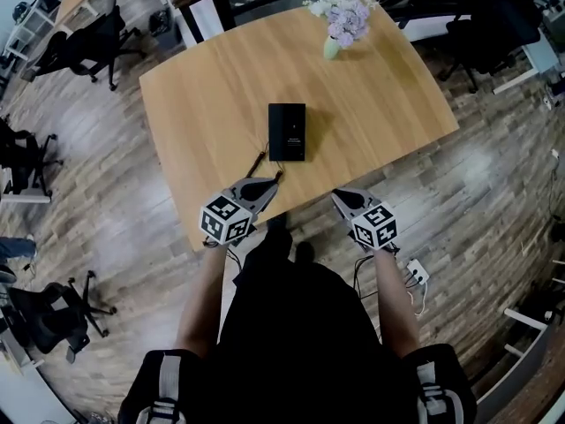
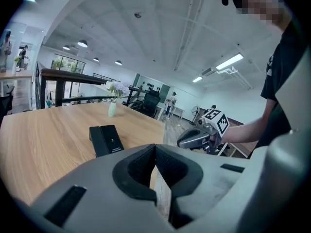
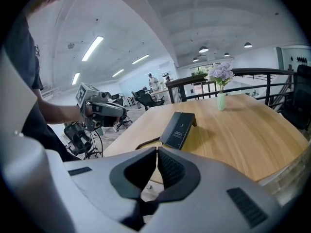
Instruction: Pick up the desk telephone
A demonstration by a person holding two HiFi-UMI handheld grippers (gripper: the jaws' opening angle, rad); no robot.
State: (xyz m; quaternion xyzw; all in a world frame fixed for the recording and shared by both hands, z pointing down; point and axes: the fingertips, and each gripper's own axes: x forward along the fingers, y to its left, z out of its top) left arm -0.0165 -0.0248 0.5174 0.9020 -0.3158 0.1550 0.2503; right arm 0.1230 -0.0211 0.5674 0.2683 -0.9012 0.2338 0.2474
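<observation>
A black desk telephone point(image 1: 287, 132) lies flat near the middle of the wooden table point(image 1: 203, 95), its dark cord point(image 1: 258, 162) trailing toward the near edge. The phone also shows in the left gripper view point(image 2: 107, 140) and the right gripper view point(image 3: 179, 129). My left gripper point(image 1: 278, 177) hovers at the table's near edge, just short of the phone, jaws shut and empty. My right gripper point(image 1: 335, 196) hangs just off the near edge, to the phone's right, also shut with nothing between its jaws. Each gripper shows in the other's view: the right gripper point(image 2: 181, 141), the left gripper point(image 3: 124, 113).
A pale green vase of lilac flowers point(image 1: 339, 22) stands at the table's far side. Black office chairs point(image 1: 88, 42) stand on the wood floor at the left and far right. A white power strip point(image 1: 417, 272) with cables lies on the floor by my right arm.
</observation>
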